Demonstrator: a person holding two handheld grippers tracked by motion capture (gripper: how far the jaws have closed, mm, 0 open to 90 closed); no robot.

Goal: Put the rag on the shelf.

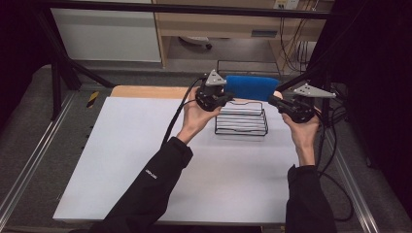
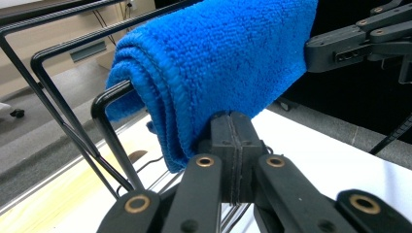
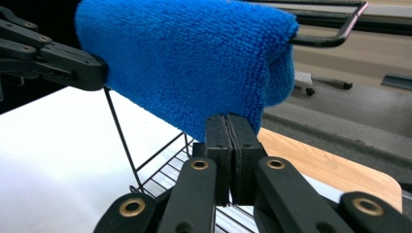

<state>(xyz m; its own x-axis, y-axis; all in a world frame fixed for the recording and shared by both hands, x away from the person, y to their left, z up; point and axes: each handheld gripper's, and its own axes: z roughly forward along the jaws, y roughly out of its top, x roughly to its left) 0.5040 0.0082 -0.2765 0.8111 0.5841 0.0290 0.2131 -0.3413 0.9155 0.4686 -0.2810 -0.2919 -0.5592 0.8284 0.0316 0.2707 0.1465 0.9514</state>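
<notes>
A folded blue towel (image 1: 252, 86) hangs over the top bar of a black wire rack (image 1: 242, 119) at the far middle of the white table. My left gripper (image 1: 214, 97) holds the towel's left end and my right gripper (image 1: 291, 109) its right end. In the left gripper view the jaws (image 2: 232, 119) are pressed together on the lower edge of the blue towel (image 2: 223, 63). The right gripper view has my right gripper (image 3: 228, 121) shut the same way on the towel (image 3: 189, 63). Each view also catches the other gripper (image 2: 359, 39) (image 3: 48, 58) at the towel's far end.
The white table top (image 1: 145, 160) spreads wide to the left and front of the rack. A wooden board (image 1: 145, 91) pokes out at its far edge. Black frame posts (image 1: 63, 68) and cables (image 1: 335, 145) run along both sides.
</notes>
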